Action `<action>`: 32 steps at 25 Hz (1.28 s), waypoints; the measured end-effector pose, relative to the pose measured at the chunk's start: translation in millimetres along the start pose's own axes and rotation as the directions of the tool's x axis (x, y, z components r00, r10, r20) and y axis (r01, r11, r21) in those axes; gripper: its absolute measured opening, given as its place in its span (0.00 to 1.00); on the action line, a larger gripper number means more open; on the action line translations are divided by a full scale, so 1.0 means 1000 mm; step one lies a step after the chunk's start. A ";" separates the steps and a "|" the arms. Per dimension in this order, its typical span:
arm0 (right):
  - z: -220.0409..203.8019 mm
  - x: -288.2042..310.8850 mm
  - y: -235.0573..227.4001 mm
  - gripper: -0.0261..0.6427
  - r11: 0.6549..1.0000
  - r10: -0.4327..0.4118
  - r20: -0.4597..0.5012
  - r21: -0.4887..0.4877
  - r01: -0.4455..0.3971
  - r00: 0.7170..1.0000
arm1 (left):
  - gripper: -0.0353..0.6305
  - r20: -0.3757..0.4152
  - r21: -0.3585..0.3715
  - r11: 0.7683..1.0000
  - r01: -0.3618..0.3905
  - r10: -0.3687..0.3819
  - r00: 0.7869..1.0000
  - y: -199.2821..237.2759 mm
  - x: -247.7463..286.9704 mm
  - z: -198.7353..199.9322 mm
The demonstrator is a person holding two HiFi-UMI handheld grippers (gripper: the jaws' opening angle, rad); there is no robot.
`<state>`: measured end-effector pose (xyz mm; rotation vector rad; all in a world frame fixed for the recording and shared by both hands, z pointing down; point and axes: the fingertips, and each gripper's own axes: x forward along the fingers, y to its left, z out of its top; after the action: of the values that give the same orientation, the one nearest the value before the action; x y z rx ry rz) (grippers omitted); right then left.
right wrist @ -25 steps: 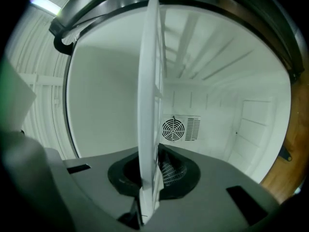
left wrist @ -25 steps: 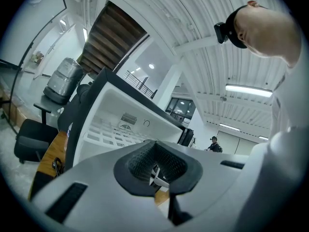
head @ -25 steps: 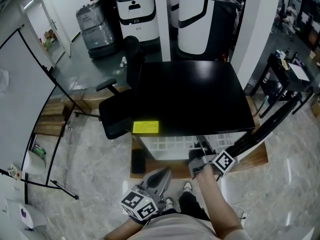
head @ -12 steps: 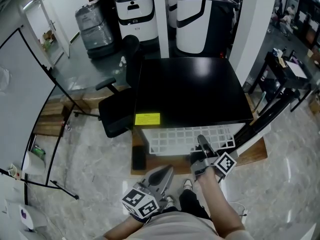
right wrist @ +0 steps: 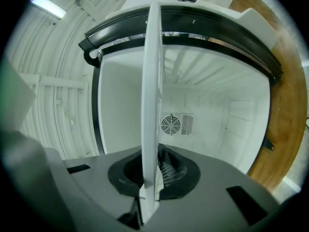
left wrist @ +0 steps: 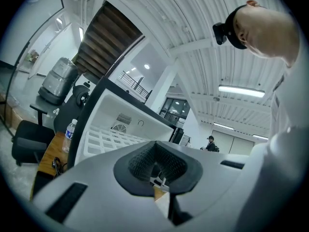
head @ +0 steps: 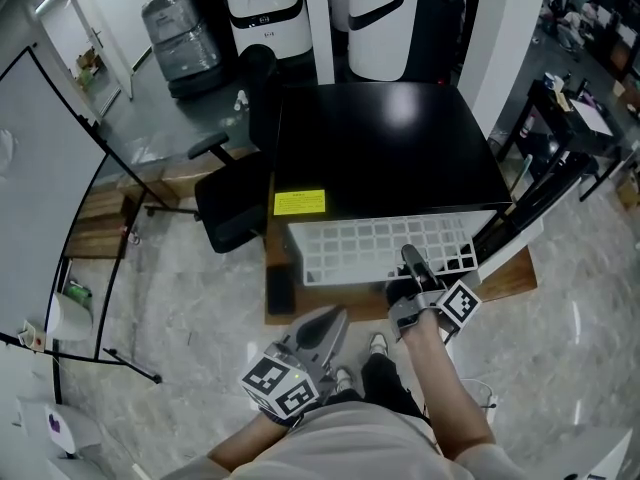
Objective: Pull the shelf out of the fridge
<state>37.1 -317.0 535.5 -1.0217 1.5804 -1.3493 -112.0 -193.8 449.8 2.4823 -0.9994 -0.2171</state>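
Fridge fan, hidden overhead, behind shelf

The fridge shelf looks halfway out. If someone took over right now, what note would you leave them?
Right tongs: clamped on the front edge of the white shelf.
Left tongs: shut, empty, held low in front of the person.
Shelf: partly out of the open fridge, its back part inside.
Left to do: pull it fully clear.
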 end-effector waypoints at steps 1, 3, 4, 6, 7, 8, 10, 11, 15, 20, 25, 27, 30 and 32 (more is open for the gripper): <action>0.000 -0.001 0.001 0.11 1.000 0.000 0.000 0.000 0.000 1.000 | 0.06 0.000 0.000 1.000 0.001 -0.001 1.000 0.000 -0.001 0.000; -0.002 -0.007 0.000 0.11 1.000 -0.002 0.000 -0.001 0.002 1.000 | 0.06 0.001 0.002 1.000 0.006 -0.006 1.000 -0.002 -0.005 0.000; -0.004 -0.010 0.000 0.11 1.000 -0.001 0.000 0.001 0.001 1.000 | 0.06 0.003 0.003 1.000 0.009 -0.009 1.000 -0.003 -0.007 -0.002; -0.006 -0.014 -0.001 0.11 1.000 0.001 0.002 0.005 -0.001 1.000 | 0.06 0.005 0.004 1.000 0.014 -0.014 1.000 -0.003 -0.011 -0.004; -0.007 -0.015 0.000 0.11 1.000 0.002 0.003 0.007 -0.002 1.000 | 0.06 0.006 0.004 1.000 0.017 -0.017 1.000 -0.004 -0.013 -0.004; -0.008 -0.017 0.000 0.11 1.000 0.002 0.004 0.008 -0.002 1.000 | 0.06 0.006 0.004 1.000 0.018 -0.018 1.000 -0.004 -0.013 -0.004; -0.008 -0.019 0.000 0.11 1.000 -0.002 0.004 0.012 0.002 1.000 | 0.06 0.005 0.004 1.000 0.021 -0.021 1.000 -0.006 -0.013 -0.003; -0.008 -0.020 0.001 0.11 1.000 -0.002 0.005 0.014 0.002 1.000 | 0.06 0.004 0.004 1.000 0.023 -0.023 1.000 -0.007 -0.013 -0.003; -0.010 -0.025 0.003 0.11 1.000 -0.002 0.005 0.017 0.002 1.000 | 0.06 0.003 0.001 1.000 0.031 -0.031 1.000 -0.010 -0.013 -0.002; -0.014 -0.037 0.005 0.11 0.999 -0.004 0.004 0.032 0.004 1.000 | 0.06 0.000 -0.004 0.999 0.051 -0.051 0.999 -0.019 -0.012 -0.005; -0.019 -0.051 0.007 0.11 0.998 -0.002 0.002 0.055 0.002 1.000 | 0.06 -0.007 -0.014 0.997 0.077 -0.077 0.997 -0.033 -0.007 -0.012; -0.023 -0.059 0.007 0.11 0.998 -0.003 -0.005 0.062 0.004 1.000 | 0.06 -0.010 -0.019 0.996 0.084 -0.084 0.996 -0.038 -0.005 -0.015; -0.033 -0.077 0.009 0.11 0.997 0.000 -0.022 0.074 0.002 1.000 | 0.06 -0.013 -0.024 0.995 0.093 -0.093 0.996 -0.047 -0.002 -0.019; -0.039 -0.090 0.007 0.11 0.996 -0.006 -0.039 0.084 0.009 0.999 | 0.06 -0.016 -0.028 0.994 0.102 -0.102 0.995 -0.056 0.001 -0.023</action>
<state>31.6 -218.5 539.6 -0.9571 1.5360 -1.4362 -69.7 -150.7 444.4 2.5090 -0.8582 -0.2393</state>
